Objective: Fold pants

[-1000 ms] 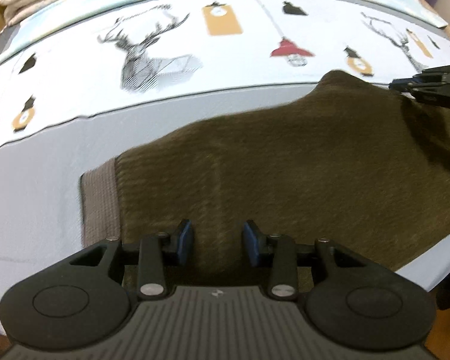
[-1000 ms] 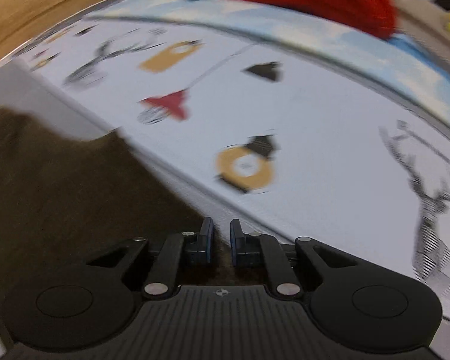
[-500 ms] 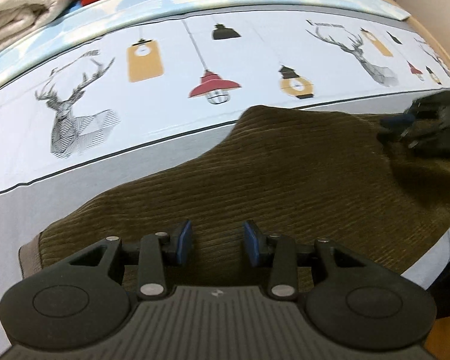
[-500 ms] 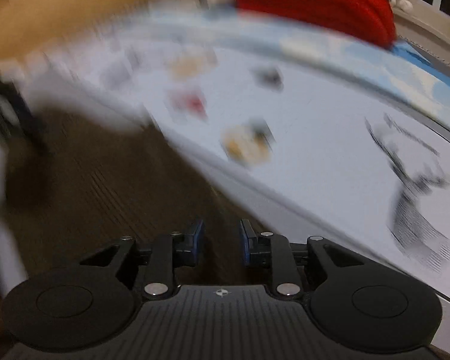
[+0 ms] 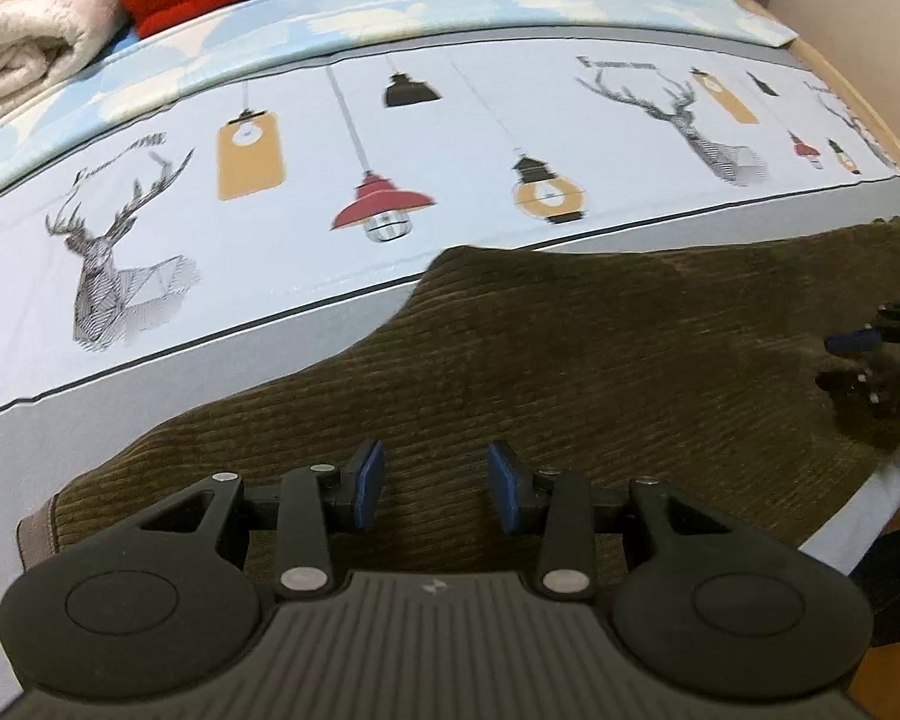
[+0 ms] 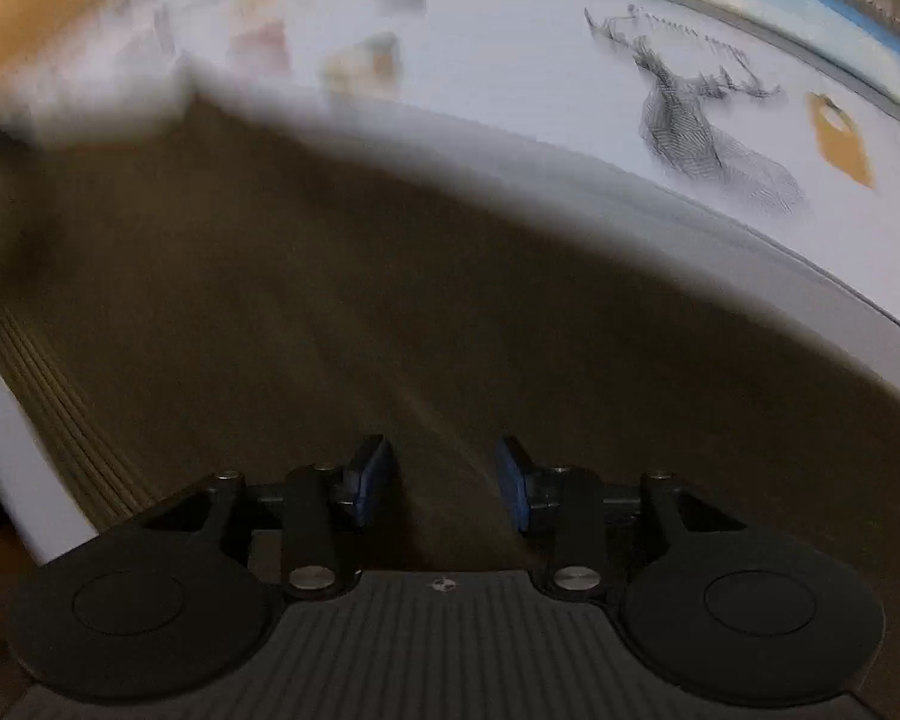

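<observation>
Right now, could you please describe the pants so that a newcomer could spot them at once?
Find the pale sheet printed with deer and lamps. On its plain grey border, nearest the cameras, lie the pants. They are the only dark olive-brown ribbed corduroy, spread flat, unlike the red and cream items piled at the far edge.

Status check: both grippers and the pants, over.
Left gripper open, empty, over pants. Right gripper open, empty, view blurred. Pants flat on printed sheet, ribbed cuff at left. Nothing in the way.
</observation>
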Tool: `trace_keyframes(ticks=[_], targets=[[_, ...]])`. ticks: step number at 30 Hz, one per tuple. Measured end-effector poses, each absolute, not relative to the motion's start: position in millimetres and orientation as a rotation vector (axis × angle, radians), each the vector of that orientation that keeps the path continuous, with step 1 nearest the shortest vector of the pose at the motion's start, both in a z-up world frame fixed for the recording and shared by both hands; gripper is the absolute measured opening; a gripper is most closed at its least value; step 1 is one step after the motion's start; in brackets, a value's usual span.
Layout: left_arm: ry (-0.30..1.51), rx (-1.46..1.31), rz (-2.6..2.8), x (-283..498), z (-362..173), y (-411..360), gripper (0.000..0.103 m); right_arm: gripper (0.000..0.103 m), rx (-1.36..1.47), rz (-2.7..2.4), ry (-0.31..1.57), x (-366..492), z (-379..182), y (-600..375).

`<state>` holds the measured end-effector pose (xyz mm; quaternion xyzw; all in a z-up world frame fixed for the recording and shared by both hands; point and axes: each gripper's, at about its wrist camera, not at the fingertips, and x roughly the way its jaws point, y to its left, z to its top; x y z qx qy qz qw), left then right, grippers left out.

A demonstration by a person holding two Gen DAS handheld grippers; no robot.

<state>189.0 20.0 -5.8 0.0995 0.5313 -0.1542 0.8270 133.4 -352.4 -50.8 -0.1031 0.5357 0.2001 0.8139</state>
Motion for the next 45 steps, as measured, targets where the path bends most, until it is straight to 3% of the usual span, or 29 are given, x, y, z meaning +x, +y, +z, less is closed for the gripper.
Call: trace_keyframes(ticks=[3, 12, 17, 22, 33, 39, 45], targets=[[1.115, 0.227, -0.355, 184, -3, 8, 0.042, 0.043, -0.163, 0.324, 1.126, 109, -38, -371], [1.022, 0.286, -0.416, 161, 15, -26, 0.048, 0.045, 0.369, -0.331, 0.759, -3, 31, -533], [0.981, 0.313, -0.425, 149, 23, -34, 0.053, 0.046, 0.756, -0.647, 0.639, -84, 11, -613], [1.005, 0.324, -0.391, 151, 15, -37, 0.054, 0.047, 0.963, -0.616, 0.691, -88, -31, -621], [1.04, 0.365, -0.375, 149, 1, -29, 0.054, 0.051, 1.049, -0.704, 0.68, -74, -50, -625], [1.048, 0.362, -0.366, 151, -1, -25, 0.054, 0.051, 0.961, -0.683, 0.681, -57, -54, -617], [1.046, 0.355, -0.373, 152, 1, -27, 0.054, 0.039, 0.945, -0.716, 0.67, -54, -56, -616]])
